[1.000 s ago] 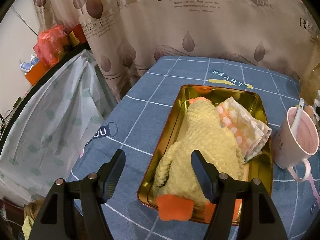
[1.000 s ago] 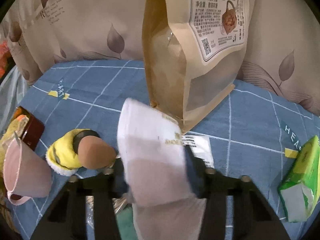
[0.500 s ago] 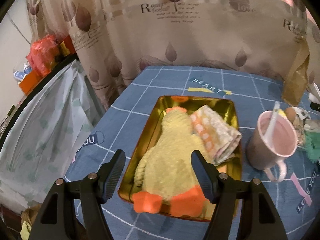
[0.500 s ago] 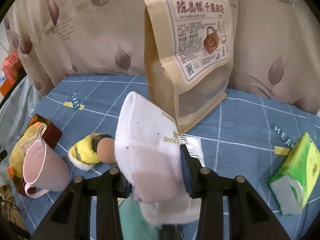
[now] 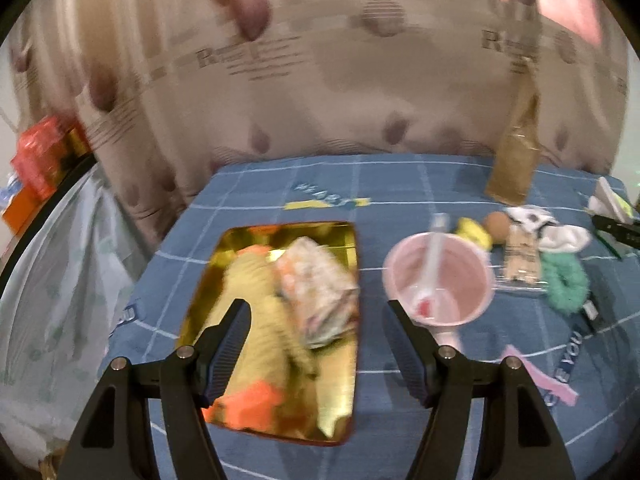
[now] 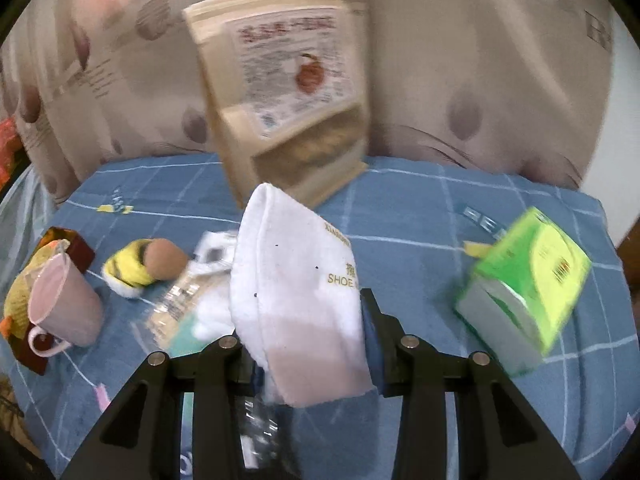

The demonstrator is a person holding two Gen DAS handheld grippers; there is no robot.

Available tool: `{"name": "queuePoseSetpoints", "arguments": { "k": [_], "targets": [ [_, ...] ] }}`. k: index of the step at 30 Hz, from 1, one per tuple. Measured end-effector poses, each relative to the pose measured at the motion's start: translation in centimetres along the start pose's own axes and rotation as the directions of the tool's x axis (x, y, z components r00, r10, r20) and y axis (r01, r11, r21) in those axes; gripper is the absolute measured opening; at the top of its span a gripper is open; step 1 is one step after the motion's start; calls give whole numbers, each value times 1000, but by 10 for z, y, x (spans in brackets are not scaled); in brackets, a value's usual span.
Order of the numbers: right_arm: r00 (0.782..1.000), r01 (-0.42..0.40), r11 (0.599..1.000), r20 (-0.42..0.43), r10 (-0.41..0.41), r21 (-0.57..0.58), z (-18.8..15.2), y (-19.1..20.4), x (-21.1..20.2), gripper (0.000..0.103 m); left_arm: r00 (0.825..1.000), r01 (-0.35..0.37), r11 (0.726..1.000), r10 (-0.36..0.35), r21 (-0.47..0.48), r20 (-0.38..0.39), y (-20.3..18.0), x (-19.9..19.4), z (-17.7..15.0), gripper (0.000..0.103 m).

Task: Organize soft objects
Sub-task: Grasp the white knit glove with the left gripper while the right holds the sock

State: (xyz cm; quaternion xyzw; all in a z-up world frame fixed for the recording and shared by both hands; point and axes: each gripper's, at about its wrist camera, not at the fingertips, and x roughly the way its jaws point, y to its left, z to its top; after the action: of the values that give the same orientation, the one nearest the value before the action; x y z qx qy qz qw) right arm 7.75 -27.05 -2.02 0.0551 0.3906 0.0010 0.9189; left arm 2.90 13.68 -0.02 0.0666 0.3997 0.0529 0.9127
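Observation:
My right gripper (image 6: 306, 316) is shut on a white shoe mitt (image 6: 296, 280) with gold lettering, held above the blue cloth. My left gripper (image 5: 318, 320) stands open and empty above the gold tray (image 5: 240, 244), which holds a yellow plush duck (image 5: 260, 304) with orange feet and a folded patterned cloth (image 5: 320, 288). A small yellow striped plush (image 6: 128, 266) with a brown ball (image 6: 166, 258) lies to the left of the mitt; a teal fluffy item (image 5: 566, 284) and a white soft piece (image 5: 566, 236) lie right of the cup.
A pink cup (image 5: 438, 276) with a spoon stands right of the tray. A tall kraft pouch (image 6: 284, 92) stands at the back by the curtain. A green tissue pack (image 6: 528, 288) lies at the right. A clear packet (image 6: 176, 308) lies under the mitt's left side.
Both grippers have pulled back and risen, so more of the table shows. The right one still holds the white mitt; the left stays open over the tray.

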Motion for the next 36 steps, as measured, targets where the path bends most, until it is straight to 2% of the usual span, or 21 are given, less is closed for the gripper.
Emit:
{"name": "queuePoseSetpoints", "arguments": {
  "k": [7, 12, 16, 23, 26, 30, 36],
  "targets": [
    [997, 70, 996, -28, -68, 54, -34, -40, -1, 36, 995, 94, 991, -96, 99, 13, -57, -7, 12, 70],
    [994, 96, 993, -54, -92, 71, -57, -58, 3, 36, 984, 177, 970, -178, 165, -8, -101, -4, 22, 70],
    [992, 115, 991, -66, -111, 69, -72, -66, 6, 36, 962, 273, 940, -271, 205, -36, -136, -1, 31, 70],
    [991, 125, 990, -55, -122, 62, -88, -71, 10, 36, 910, 413, 861, -400, 298, -104, -205, 14, 45, 70],
    [991, 129, 990, -55, -126, 52, -88, -70, 11, 36, 896, 443, 832, -424, 334, -132, -233, 22, 50, 70],
    [992, 120, 991, -54, -117, 59, -88, -70, 12, 37, 886, 463, 806, -427, 368, -178, -267, 38, 54, 70],
    [993, 108, 992, -52, -105, 66, -88, -72, 13, 38, 886, 464, 796, -402, 388, -232, -293, 66, 57, 70]
  ]
}}
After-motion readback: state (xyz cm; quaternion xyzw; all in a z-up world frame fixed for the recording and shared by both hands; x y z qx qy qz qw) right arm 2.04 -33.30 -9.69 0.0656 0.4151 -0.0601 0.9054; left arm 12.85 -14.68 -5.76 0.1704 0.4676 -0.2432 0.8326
